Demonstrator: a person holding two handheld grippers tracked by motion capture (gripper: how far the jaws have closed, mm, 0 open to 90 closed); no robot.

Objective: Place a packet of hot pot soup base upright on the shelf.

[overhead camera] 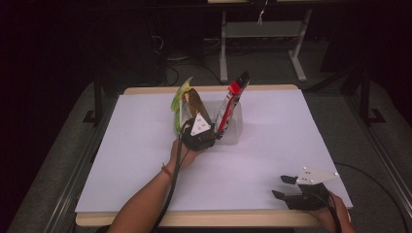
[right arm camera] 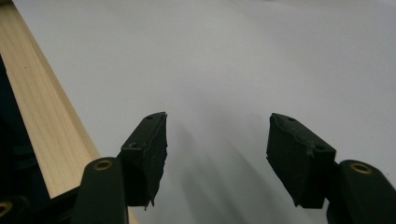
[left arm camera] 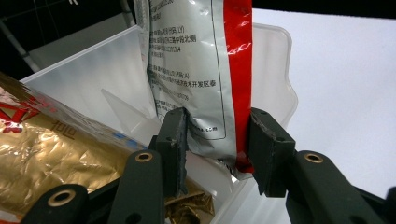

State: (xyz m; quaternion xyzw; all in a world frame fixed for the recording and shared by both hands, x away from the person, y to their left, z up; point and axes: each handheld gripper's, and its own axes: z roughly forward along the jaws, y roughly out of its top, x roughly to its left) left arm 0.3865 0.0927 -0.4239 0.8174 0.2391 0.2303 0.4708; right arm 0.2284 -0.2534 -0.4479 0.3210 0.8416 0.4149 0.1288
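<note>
Dim room, dark on both flanks and along the far side. Grey floor point(overhead camera: 272, 63) beyond the table, lit in a patch at the middle. White-legged frame point(overhead camera: 262, 36) standing on that floor, with a shelf between two uprights and splayed feet. Loose black cables point(overhead camera: 170, 73) coiled on the floor to its left, another cable point(overhead camera: 374, 177) curving at the right. Wooden table point(overhead camera: 204, 90) with pale edges, covered by a white sheet point(overhead camera: 272, 141). Dark metal rails point(overhead camera: 68, 179) running along both sides of the table.
</note>
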